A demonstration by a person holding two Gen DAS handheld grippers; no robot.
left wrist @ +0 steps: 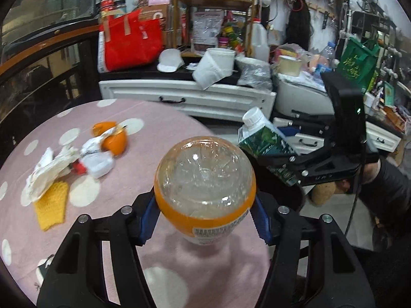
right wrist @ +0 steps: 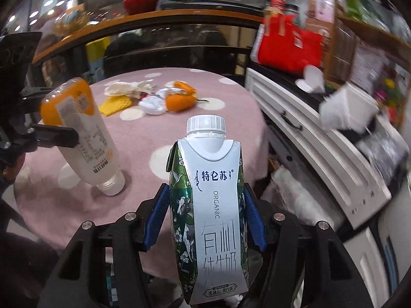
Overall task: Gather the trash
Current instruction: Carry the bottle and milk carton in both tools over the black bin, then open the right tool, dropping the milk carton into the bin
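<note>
Pink polka-dot cloth covers the round table (left wrist: 159, 118), the largest thing here and the one most likely to suffer; the plastic bottle (left wrist: 204, 179) hangs over it upside down, cap toward the cloth, so any dregs could drip if that cap is loose; whether it is tight I cannot tell. White drawers (right wrist: 321, 151) crowd the table's far side, and a swing of either arm that way could knock the clutter piled on top. Next, the milk carton (right wrist: 215, 205): the right gripper (right wrist: 205, 215) clamps it between blue pads, yet the carton's waxy tapered sides could squeeze upward and slide free. The left gripper (left wrist: 204, 220) holds the bottle by its orange-labelled shoulder; the round, slick wall could roll out of that pinch. Both loads hang near each other, so a bump is possible. Smallest, the leftovers still on the cloth: orange peel (left wrist: 113, 137), crumpled tissue (left wrist: 51, 172), a yellow knitted pad (left wrist: 51, 206); light scraps, easily swept off by a passing sleeve.
</note>
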